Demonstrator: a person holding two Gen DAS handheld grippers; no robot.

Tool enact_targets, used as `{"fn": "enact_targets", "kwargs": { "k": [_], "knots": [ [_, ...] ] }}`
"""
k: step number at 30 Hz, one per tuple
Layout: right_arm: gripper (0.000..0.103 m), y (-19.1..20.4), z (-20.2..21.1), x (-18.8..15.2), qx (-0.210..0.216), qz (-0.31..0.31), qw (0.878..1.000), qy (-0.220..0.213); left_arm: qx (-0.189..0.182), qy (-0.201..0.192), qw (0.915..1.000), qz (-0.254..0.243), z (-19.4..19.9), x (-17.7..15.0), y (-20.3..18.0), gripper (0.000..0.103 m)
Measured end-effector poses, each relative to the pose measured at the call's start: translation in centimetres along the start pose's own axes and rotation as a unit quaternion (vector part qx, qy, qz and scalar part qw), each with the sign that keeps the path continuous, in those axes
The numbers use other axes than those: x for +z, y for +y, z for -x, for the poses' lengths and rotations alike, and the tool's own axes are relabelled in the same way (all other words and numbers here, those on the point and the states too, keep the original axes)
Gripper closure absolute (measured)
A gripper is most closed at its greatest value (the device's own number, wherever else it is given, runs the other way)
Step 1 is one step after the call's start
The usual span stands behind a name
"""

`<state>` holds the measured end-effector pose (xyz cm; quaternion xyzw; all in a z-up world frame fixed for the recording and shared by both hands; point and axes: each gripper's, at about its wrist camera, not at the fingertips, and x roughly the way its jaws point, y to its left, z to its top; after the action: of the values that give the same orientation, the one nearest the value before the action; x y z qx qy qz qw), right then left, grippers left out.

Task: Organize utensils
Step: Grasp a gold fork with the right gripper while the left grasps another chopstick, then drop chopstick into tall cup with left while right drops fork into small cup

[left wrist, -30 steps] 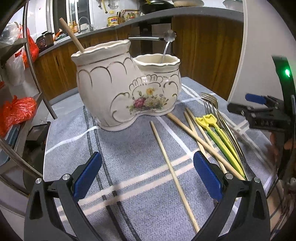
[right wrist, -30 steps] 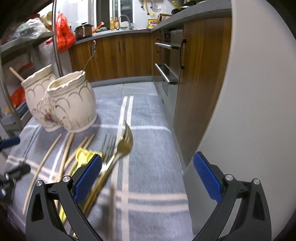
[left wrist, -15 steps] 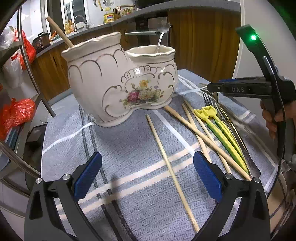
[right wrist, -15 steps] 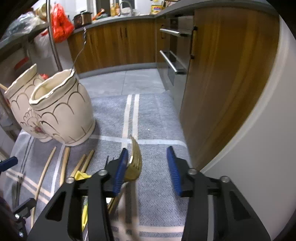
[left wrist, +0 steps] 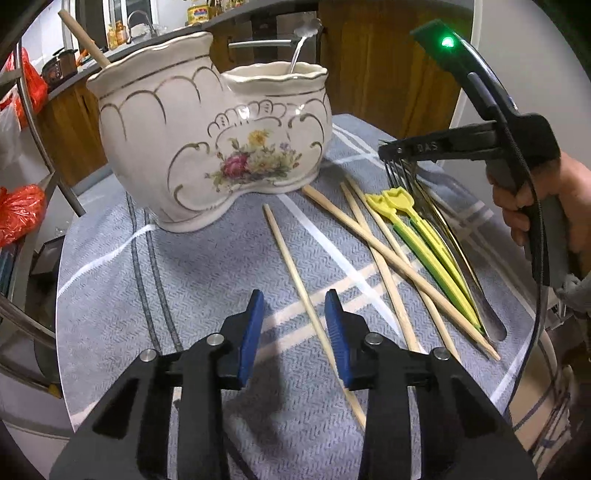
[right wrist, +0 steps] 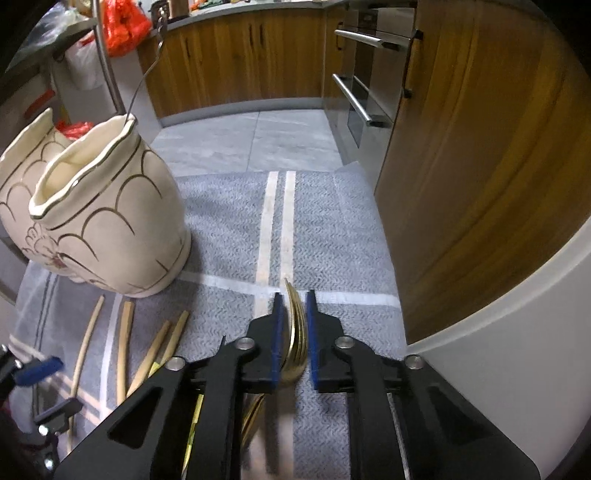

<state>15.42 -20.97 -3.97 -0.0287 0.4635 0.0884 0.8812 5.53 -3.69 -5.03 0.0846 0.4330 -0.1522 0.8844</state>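
Observation:
A cream two-compartment ceramic holder (left wrist: 207, 147) stands on the cloth, with a wooden stick (left wrist: 83, 35) in its tall side and a metal handle (left wrist: 301, 48) in its low side. My left gripper (left wrist: 293, 332) hovers low over a single chopstick (left wrist: 291, 266). Its jaws are closing, and the stick runs between them close to the right pad, unpressed. More chopsticks (left wrist: 388, 251), yellow-green plastic forks (left wrist: 424, 236) and metal forks lie to the right. My right gripper (right wrist: 293, 325) is shut on the head of a gold fork (right wrist: 291, 295), beside the holder (right wrist: 103, 221).
A grey striped cloth (left wrist: 184, 280) covers the round table, whose edge drops off on the left and near side. A wooden cabinet (right wrist: 480, 147) and a white wall stand close on the right. A hand (left wrist: 554, 206) holds the right gripper. Red bags (left wrist: 18, 210) hang at the left.
The right gripper moved in over the fork heads and its jaws closed on the gold fork. The left gripper's wide jaws narrowed around the single chopstick.

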Motion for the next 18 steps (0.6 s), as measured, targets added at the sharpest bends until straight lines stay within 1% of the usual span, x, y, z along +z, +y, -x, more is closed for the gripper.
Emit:
{"fn": "enact_targets", "kwargs": {
  "k": [1,2,3,6,11,15,18],
  "knots": [
    [0.098,0.0,0.1,-0.1,0.003,-0.002,1.000,-0.002,0.003,-0.002,1.0000,0.000,-0.1,0.0,-0.1,0.076],
    [0.098,-0.1,0.4,-0.2,0.008,-0.005,1.000,-0.007,0.003,-0.003,1.0000,0.001,-0.1,0.1,-0.1,0.088],
    [0.098,-0.2,0.8,-0.3,0.011,-0.007,1.000,-0.013,0.001,-0.003,1.0000,0.003,-0.2,0.2,-0.1,0.096],
    [0.098,-0.6,2.4,-0.8,0.020,-0.013,0.999,-0.038,-0.007,-0.005,0.9999,0.005,-0.2,0.4,0.6,0.099],
    [0.098,-1.1,5.6,-1.9,0.042,-0.021,0.994,-0.098,-0.017,-0.024,0.9995,0.011,0.9,0.1,1.5,0.099],
    [0.098,-1.4,8.5,-2.9,0.054,-0.023,0.988,-0.145,-0.024,-0.062,0.9977,0.015,2.3,0.1,2.6,0.099],
    [0.098,-1.3,10.3,-3.2,0.056,-0.019,0.983,-0.172,-0.027,-0.088,0.9956,0.021,3.1,0.1,3.2,0.099]
  ]
}}
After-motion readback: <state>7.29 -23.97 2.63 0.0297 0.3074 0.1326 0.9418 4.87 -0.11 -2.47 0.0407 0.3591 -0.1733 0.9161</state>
